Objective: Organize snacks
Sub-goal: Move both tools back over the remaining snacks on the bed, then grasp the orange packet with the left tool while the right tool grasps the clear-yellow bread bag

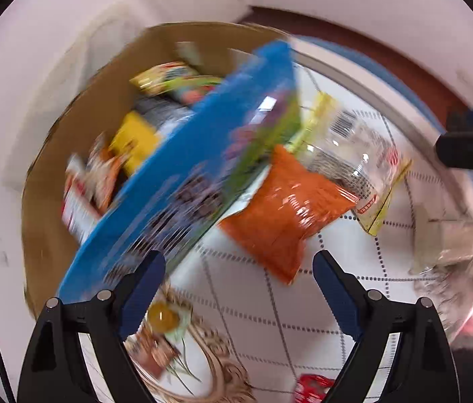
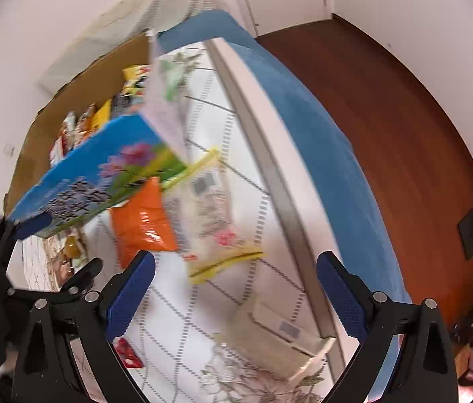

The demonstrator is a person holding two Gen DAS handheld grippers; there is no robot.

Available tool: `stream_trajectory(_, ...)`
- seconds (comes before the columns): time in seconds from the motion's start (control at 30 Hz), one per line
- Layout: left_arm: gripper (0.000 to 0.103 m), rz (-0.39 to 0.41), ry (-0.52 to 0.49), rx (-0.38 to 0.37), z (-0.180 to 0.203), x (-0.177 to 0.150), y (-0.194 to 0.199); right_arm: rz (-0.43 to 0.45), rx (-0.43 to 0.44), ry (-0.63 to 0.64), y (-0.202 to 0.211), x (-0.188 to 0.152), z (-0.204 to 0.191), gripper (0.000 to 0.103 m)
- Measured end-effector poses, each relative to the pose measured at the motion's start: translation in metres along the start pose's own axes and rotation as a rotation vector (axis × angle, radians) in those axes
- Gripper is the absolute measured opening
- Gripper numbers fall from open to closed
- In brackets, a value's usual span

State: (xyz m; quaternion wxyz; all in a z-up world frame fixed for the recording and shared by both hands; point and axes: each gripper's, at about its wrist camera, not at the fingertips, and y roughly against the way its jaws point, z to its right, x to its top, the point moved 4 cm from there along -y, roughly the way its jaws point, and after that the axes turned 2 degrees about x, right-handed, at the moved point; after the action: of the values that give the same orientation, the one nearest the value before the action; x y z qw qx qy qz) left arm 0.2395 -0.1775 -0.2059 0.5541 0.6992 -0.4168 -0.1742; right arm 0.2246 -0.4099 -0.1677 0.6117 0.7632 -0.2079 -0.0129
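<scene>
Your left gripper (image 1: 239, 268) has its blue fingers spread wide, with nothing pinched between them. In the left wrist view one finger sits at the low end of the blue box (image 1: 182, 181), but the blur hides whether it touches. Your right gripper (image 2: 234, 270) is also spread wide and holds nothing.

Only the right wrist view shows your left gripper from the side, near the bottom corner of the blue box. It also shows a flat pale packet (image 2: 283, 332) close to your right gripper, and a blue edge (image 2: 320, 154) running along the worktop (image 2: 223, 302), with brown floor past it.

Only the left wrist view shows a round yellow thing (image 1: 162, 315) on a flowery patch of the white cloth, just under the left finger. A small red packet (image 1: 310, 386) lies near the bottom and is cut off.

A bit farther out, the orange snack bag (image 1: 287, 211) lies on the worktop. Just beside it lies a clear bag with yellow edges (image 1: 357, 164). The blue box leans over the orange bag and hides one corner of it.

Farthest away stands the brown cardboard box (image 1: 78, 134). It has more snacks inside, yellow, red and orange ones. The blue box hides many of them. Both views are smeared, so you cannot read any words on the packs.
</scene>
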Motion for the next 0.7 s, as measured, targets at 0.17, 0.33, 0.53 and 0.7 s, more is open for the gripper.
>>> stream_trajectory(0.17,0.090,-0.028,-0.190,-0.013,0.034,0.027,-0.023,-0.030,0.009,-0.024,-0.026,-0.003,0.019,0.063)
stream_trajectory(0.33,0.063,-0.058,-0.262,-0.062,0.053,0.041,-0.041,-0.028,0.035,-0.045,-0.027,-0.002,0.024,0.063)
stream_trajectory(0.53,0.058,-0.094,-0.023,-0.120,0.031,0.021,-0.040,-0.037,0.047,0.069,-0.021,0.014,0.002,0.068)
stream_trajectory(0.7,0.057,-0.235,0.454,-0.264,-0.021,-0.024,-0.042,-0.086,0.049,0.200,-0.039,0.026,-0.039,0.074)
